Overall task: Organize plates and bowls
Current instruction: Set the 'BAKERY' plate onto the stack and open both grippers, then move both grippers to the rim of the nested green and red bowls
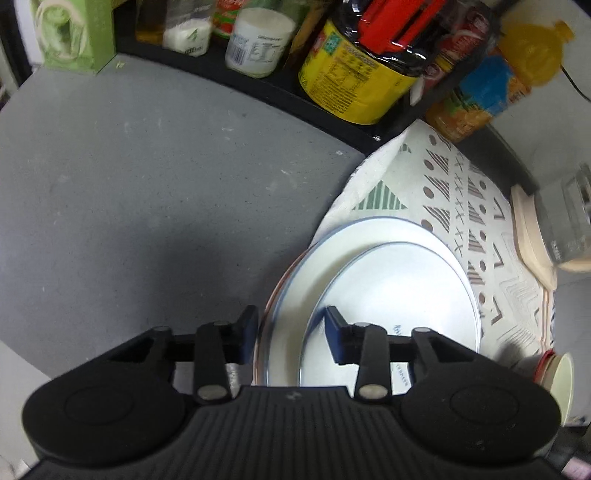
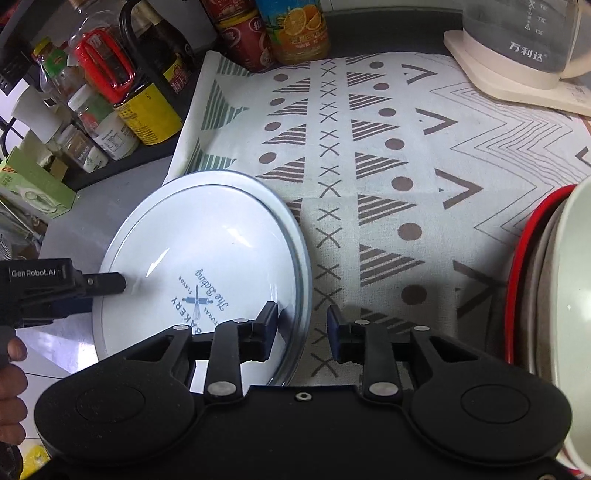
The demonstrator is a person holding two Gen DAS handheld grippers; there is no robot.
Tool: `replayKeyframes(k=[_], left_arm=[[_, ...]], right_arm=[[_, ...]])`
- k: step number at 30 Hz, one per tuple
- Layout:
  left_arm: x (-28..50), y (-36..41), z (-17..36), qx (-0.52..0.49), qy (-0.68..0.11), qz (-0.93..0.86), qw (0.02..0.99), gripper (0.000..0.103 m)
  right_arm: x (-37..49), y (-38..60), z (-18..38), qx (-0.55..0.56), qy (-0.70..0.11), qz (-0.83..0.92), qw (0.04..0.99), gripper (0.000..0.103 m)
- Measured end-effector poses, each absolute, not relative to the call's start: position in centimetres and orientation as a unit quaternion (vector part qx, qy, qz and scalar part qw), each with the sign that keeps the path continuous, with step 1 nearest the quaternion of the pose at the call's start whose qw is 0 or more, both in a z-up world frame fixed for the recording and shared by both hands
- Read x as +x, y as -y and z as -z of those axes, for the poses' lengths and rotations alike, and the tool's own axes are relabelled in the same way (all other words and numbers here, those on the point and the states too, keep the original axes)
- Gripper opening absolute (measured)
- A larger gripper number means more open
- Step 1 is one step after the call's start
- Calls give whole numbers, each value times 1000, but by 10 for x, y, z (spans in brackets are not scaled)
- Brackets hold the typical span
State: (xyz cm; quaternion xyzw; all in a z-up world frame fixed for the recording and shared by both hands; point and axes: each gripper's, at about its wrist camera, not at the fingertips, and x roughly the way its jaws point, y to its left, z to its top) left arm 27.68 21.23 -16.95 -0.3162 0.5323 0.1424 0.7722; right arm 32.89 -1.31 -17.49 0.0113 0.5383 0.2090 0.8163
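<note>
Right wrist view: left gripper (image 2: pixel 110 282) straddles the stacked plates' (image 2: pixel 207 258) near-left rim, jaws apart; right gripper (image 2: pixel 303 325) gapes empty; a shallow bite could slip.

Grey bench (image 1: pixel 147 166), speckled, partly covered by a patterned cloth (image 2: pixel 388 166) with triangles, dots, crosses and zigzags. Black rack (image 1: pixel 280 92) along the back edge, crowded: white jar (image 1: pixel 258 40), yellow-labelled dark bottle with a red handle (image 1: pixel 354 74), orange juice bottle (image 2: pixel 295 29), red-labelled bottle (image 2: pixel 243 37). Green box (image 1: pixel 74 33) at the rack's far end. Glass kettle on a cream base (image 2: pixel 517 62) sits at the cloth's corner.
</note>
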Motion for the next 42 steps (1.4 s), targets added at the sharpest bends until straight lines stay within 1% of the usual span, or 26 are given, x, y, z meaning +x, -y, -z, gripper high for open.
replayKeyframes(k=[7, 10, 12, 14, 15, 16, 17, 18, 19, 20, 22, 24, 26, 31, 32, 33, 34, 42], left_arm=[[279, -212, 168, -315, -533, -148, 771, 34], [281, -207, 162, -286, -541, -155, 776, 36], [283, -204, 156, -273, -542, -168, 777, 38], [286, -200, 149, -266, -538, -169, 782, 40], [288, -197, 145, -262, -537, -167, 784, 44], [290, -194, 141, -257, -536, -164, 788, 48], [292, -190, 136, -250, -534, -160, 791, 50], [294, -185, 132, -242, -533, -157, 796, 53], [296, -182, 128, -237, -531, -154, 799, 55], [298, -178, 125, -232, -529, -152, 802, 56], [301, -169, 118, -222, -527, -153, 806, 62], [305, -161, 112, -208, -524, -152, 812, 67], [306, -154, 107, -201, -522, -146, 816, 69], [311, -134, 96, -195, -516, -126, 825, 72], [312, -129, 94, -194, -514, -120, 827, 73], [314, -124, 93, -193, -513, -114, 829, 77], [315, -119, 91, -189, -512, -109, 831, 79], [322, -79, 86, -164, -513, -72, 839, 80]], right_arm=[[328, 12, 171, 7, -536, -213, 817, 28], [327, 13, 166, 1, -532, -211, 820, 29], [325, 14, 158, -8, -515, -213, 831, 33], [322, 18, 150, -9, -499, -210, 841, 44], [321, 22, 145, -2, -491, -209, 845, 49], [321, 26, 141, 5, -485, -209, 849, 50], [320, 30, 136, 13, -479, -209, 853, 51], [320, 34, 132, 20, -474, -207, 856, 55], [319, 38, 128, 24, -468, -204, 859, 62], [318, 42, 123, 27, -460, -202, 864, 65], [316, 48, 115, 26, -445, -193, 874, 79], [313, 56, 107, 30, -431, -188, 882, 86], [311, 64, 100, 45, -425, -184, 885, 88], [306, 84, 82, 78, -408, -173, 893, 97], [305, 90, 79, 86, -403, -169, 895, 98], [304, 95, 76, 93, -399, -164, 897, 99], [302, 101, 73, 99, -395, -159, 899, 99], [290, 149, 64, 129, -373, -107, 913, 102]])
